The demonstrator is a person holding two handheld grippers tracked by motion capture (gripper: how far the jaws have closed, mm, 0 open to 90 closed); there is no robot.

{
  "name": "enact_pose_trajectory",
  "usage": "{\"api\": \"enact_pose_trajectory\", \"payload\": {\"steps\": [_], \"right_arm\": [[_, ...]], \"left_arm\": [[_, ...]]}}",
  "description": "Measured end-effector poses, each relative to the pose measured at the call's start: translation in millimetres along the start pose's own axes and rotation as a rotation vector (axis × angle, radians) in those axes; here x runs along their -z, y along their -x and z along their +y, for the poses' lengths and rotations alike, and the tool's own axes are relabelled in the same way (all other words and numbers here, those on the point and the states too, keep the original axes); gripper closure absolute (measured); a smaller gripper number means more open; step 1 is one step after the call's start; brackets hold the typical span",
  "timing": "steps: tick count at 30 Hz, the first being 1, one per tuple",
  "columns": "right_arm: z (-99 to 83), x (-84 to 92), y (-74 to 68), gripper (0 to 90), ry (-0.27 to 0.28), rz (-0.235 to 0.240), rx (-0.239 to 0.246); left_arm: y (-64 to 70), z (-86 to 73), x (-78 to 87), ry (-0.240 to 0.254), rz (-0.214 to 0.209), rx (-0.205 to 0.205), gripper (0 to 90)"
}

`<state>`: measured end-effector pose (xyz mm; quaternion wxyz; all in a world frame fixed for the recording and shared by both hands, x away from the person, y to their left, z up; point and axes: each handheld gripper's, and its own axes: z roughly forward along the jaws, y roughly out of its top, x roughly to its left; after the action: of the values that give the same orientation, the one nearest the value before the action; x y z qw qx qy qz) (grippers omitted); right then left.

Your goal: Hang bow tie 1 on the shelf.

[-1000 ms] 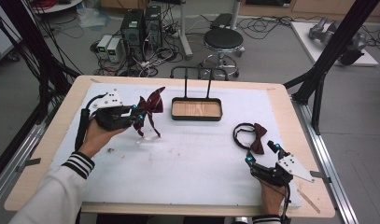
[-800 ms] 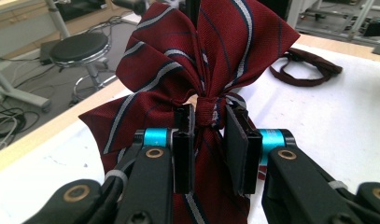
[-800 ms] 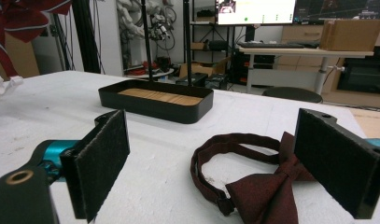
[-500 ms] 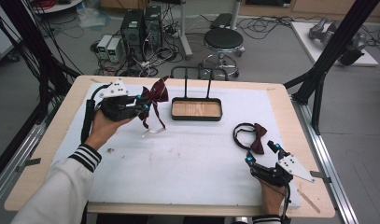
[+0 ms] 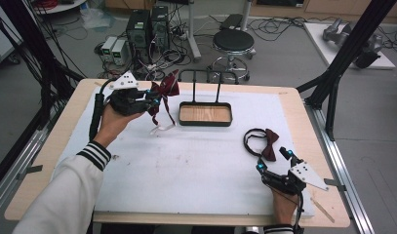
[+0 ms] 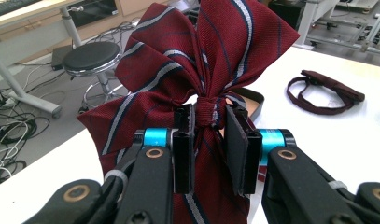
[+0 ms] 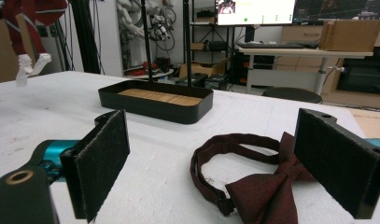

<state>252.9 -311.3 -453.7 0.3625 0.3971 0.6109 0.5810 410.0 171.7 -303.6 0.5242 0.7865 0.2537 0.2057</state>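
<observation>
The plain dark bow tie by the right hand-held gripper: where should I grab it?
Grip the plain bow tie at its narrow centre knot, coming straight from the right hand-held gripper side. It lies flat with the bow nearest the open jaws and its strap loop behind.

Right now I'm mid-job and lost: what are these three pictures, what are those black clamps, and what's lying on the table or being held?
There is no robot here: a person holds a two-jaw gripper in each hand. The high view looks down on the table from above; the other two come from cameras riding on each gripper, looking along its black jaws.

The left gripper is shut on the knot of a striped red bow tie, lifted off the white table near its far left corner. The right gripper rests low near the front right, jaws wide open, holding nothing. Just ahead of it lies a plain dark red bow tie with its neck band looped beside it.

At the far middle sits a black tray with a wooden floor and an upright wire stand behind it.
</observation>
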Motion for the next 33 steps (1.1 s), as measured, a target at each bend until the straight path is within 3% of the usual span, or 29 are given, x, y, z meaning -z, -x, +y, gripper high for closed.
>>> {"api": "enact_pose_trajectory", "payload": {"steps": [12, 33], "right_arm": [[0.2, -0.4, 0.4, 10.2, -0.004, -0.001, -0.001], [0.2, -0.6, 0.3, 10.2, -0.005, -0.006, -0.002]], "left_arm": [[-8.6, 20.0, -20.0, 0.009, 0.002, 0.011, 73.4], [-25.3, 39.2, -62.3, 0.008, 0.035, 0.048, 73.4]]}}
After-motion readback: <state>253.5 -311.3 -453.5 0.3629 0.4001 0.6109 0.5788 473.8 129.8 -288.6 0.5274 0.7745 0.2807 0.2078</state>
